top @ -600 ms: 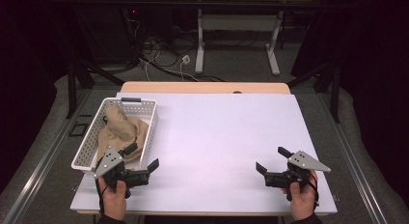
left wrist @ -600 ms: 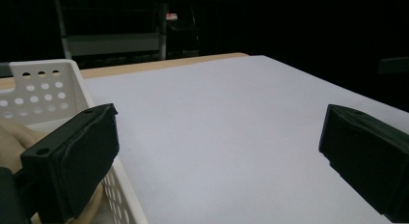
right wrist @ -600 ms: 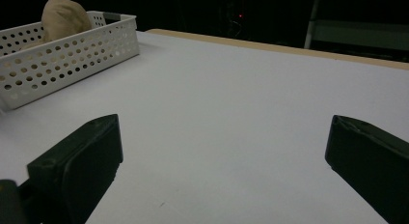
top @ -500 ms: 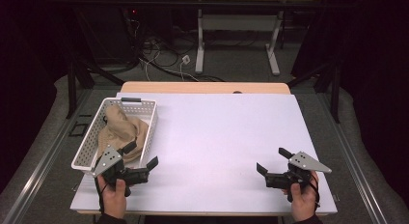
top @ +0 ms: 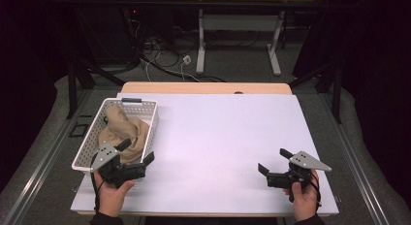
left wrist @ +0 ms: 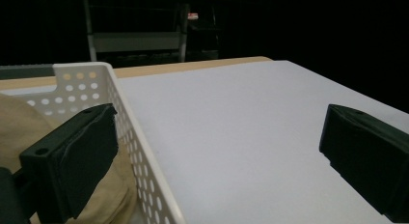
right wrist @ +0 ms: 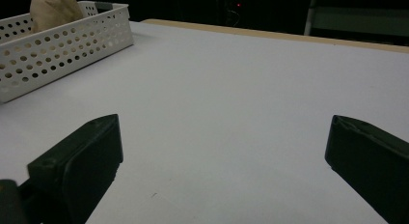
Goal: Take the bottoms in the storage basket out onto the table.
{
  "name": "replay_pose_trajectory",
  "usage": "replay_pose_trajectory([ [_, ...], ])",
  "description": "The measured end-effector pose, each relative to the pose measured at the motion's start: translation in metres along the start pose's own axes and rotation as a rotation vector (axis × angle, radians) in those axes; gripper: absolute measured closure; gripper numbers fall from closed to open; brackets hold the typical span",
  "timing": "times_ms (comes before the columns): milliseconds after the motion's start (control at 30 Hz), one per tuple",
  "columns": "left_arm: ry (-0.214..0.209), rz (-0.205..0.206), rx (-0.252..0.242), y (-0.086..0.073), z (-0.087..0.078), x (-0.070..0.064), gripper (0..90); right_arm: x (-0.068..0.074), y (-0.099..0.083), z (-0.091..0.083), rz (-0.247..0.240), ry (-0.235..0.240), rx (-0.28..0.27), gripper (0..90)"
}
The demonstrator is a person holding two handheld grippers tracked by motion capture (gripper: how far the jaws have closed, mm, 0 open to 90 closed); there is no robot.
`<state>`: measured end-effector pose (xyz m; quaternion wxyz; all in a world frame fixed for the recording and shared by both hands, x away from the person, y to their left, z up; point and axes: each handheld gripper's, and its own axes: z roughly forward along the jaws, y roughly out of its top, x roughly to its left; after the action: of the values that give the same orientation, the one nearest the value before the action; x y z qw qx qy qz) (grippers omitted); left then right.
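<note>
A: Which step is this?
B: The approach, I judge; the left hand-held gripper (top: 137, 152) hangs released at the white perforated basket (top: 147, 119) holding the tan cloth (top: 123, 131); right hand-held gripper (top: 273, 163) gapes idle on the worktop (top: 228, 133).
A: Next?
B: Reach in; pinch a fold.

The basket (top: 145, 119) looks like white plastic, its walls punched with round holes and faintly shiny, with a grey grip on its 12 o'clock rim. The cloth (top: 127, 133) in it is tan, soft and matt, lying in folds. The surface (top: 228, 137) is a smooth, matt white sheet, perhaps laminate, over a pale wood edge showing at 12 o'clock. The left tongs (top: 135, 156) and right tongs (top: 272, 163) have matt black jaws, seemingly plastic, each with a dull grey plate.
</note>
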<state>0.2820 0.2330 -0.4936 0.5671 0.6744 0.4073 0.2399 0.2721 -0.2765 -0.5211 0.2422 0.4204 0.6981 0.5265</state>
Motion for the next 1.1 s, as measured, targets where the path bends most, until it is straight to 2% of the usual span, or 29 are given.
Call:
replay_pose_trajectory([
  [133, 0.007, 0.010, 0.006, 0.001, -0.004, 0.003, 0.5, 0.001, 0.000, 0.001, -0.006, 0.002, 0.003, 0.0],
  [267, 0.014, -0.024, 0.034, 0.003, -0.009, 0.008, 0.5, 0.004, 0.000, 0.001, -0.016, 0.009, -0.002, 0.0],
  [367, 0.027, -0.032, 0.039, 0.005, -0.012, 0.010, 0.5, 0.006, 0.000, 0.003, -0.022, 0.014, 0.005, 0.0],
  [567, 0.076, -0.007, 0.029, 0.012, -0.021, 0.016, 0.5, 0.007, 0.000, 0.005, -0.030, 0.019, 0.009, 0.0],
  [1100, 0.084, -0.056, 0.050, 0.045, -0.023, 0.030, 0.6, 0.004, -0.001, 0.007, -0.013, 0.008, 0.001, 0.0],
])
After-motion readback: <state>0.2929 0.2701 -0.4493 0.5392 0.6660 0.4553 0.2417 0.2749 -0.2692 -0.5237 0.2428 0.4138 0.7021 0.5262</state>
